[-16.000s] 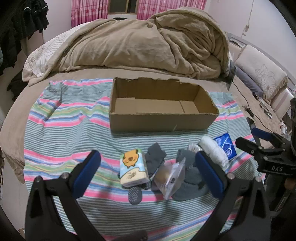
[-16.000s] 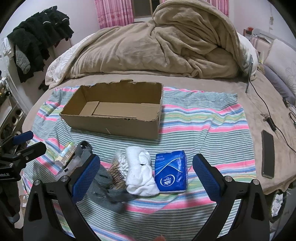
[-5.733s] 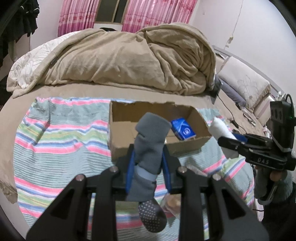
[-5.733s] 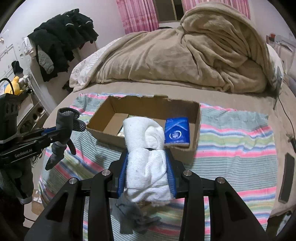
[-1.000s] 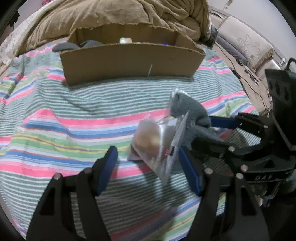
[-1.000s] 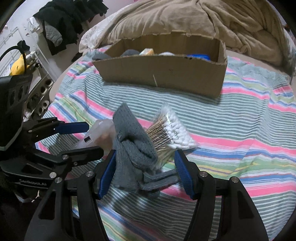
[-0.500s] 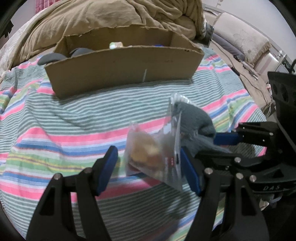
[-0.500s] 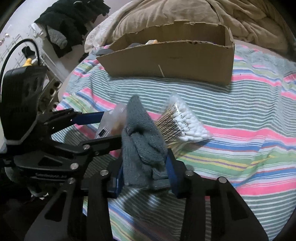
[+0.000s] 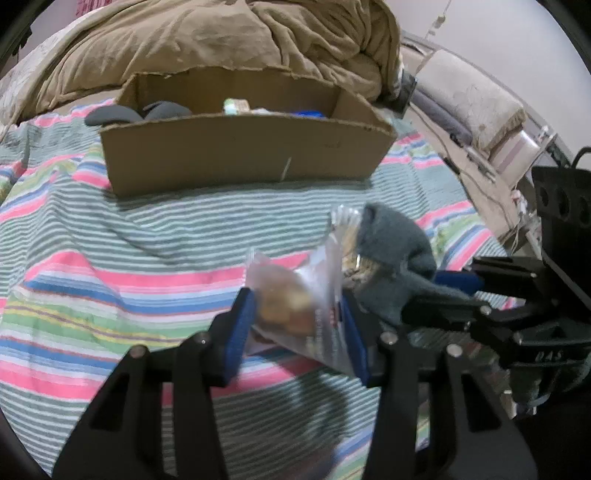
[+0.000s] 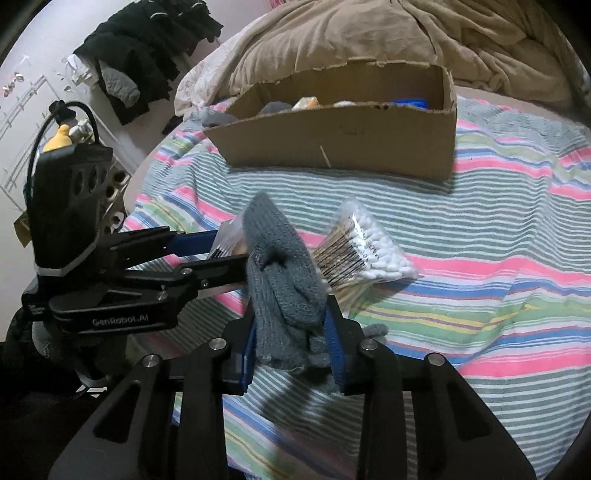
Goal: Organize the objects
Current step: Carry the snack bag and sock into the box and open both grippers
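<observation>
Striped blanket (image 9: 110,258) near the bed's front edge is emptying: left gripper (image 9: 295,328) is now pinching the clear bag (image 9: 295,306), right gripper (image 10: 291,332) the grey sock (image 10: 284,280), both bound for the cardboard box (image 9: 240,155).

Round bed (image 10: 517,99) with tan sheet, spread across its near part with a striped cloth in pink, green, blue and grey (image 9: 110,258) (image 10: 498,295). A rumpled tan duvet (image 9: 221,40) (image 10: 424,33) is heaped on the far side. On the striped cloth: open brown cardboard box (image 9: 240,155) (image 10: 351,136) near the duvet, and nearer, a clear bag of cotton swabs (image 10: 369,254).
</observation>
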`<move>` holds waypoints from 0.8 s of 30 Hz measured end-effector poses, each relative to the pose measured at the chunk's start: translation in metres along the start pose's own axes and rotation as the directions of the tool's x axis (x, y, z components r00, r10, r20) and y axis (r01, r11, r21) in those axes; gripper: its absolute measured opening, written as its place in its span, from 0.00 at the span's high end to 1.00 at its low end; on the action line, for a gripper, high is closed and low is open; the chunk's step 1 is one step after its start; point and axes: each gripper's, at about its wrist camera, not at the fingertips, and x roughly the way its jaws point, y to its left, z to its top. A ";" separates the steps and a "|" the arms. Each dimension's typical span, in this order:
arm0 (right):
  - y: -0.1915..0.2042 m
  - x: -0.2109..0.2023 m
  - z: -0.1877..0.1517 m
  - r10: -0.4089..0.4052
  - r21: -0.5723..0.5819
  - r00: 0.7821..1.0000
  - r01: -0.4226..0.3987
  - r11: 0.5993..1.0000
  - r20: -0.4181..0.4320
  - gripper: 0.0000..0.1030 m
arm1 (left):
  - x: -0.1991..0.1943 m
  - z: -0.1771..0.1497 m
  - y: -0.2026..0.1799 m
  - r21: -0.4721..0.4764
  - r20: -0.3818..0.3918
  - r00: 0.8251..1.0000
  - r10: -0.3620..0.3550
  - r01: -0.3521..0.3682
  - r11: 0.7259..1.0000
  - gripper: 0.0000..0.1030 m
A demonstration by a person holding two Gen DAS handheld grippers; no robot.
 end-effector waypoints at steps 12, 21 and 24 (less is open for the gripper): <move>0.006 -0.028 0.014 -0.026 -0.003 0.997 0.027 1.000 0.073 0.67 | -0.038 0.009 0.005 -0.040 0.067 0.997 -0.043 0.045 0.998 0.54; 0.010 -0.042 0.029 -0.034 -0.017 0.992 0.036 0.999 0.118 0.67 | -0.059 0.017 0.005 -0.035 0.110 0.994 -0.025 0.028 0.999 0.54; 0.010 -0.045 0.034 -0.041 -0.022 0.991 0.044 0.999 0.128 0.67 | -0.065 0.023 0.007 -0.032 0.124 0.992 -0.011 0.015 0.999 0.54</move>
